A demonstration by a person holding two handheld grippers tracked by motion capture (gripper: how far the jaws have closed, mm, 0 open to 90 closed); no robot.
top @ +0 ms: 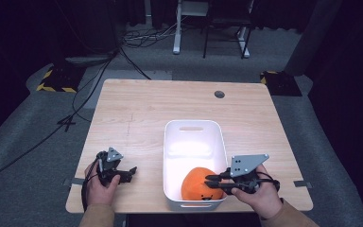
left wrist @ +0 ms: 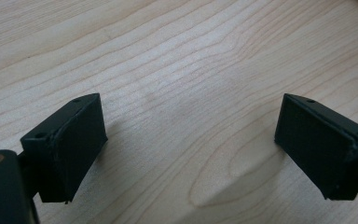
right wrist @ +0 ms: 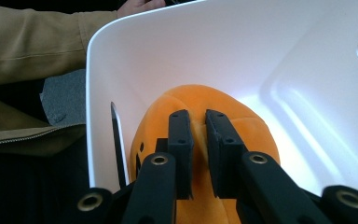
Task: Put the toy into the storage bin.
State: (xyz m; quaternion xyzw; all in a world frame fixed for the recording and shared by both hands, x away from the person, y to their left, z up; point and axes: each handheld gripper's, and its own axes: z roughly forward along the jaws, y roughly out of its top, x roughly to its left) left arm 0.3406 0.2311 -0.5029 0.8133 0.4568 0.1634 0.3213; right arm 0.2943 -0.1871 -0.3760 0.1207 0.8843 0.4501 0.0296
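Right tool (top: 213,181), held in the person's right hand (top: 260,195), reaches in over the right wall of the white plastic bin with cut-out handles (top: 194,126), which stands near the middle of the light wooden table (top: 137,109), closer to its near edge. In the right gripper view its two black jaws stand narrow, pinching a fold of the orange plush toy with a stitched dark face (right wrist: 200,105), so the toy is gripped by its soft top rather than around its body. The toy sits low in the bin's near end, against the near wall, with its face turned toward the near edge of the table. It lies directly under and in front of the right tool, so any coming release or lift seems to turn on the toy's position inside the bin walls, just beside the near handle slot. The left tool (top: 128,173) rests on the table near its near-left corner, well apart from the bin, jaws wide with nothing but bare wood between them in the left gripper view. Whether the toy's underside touches the bin floor cannot be told, since the jaws and the toy's own bulk hide it. The toy's lower part is cut off in the right gripper view, and its face is only partly legible.
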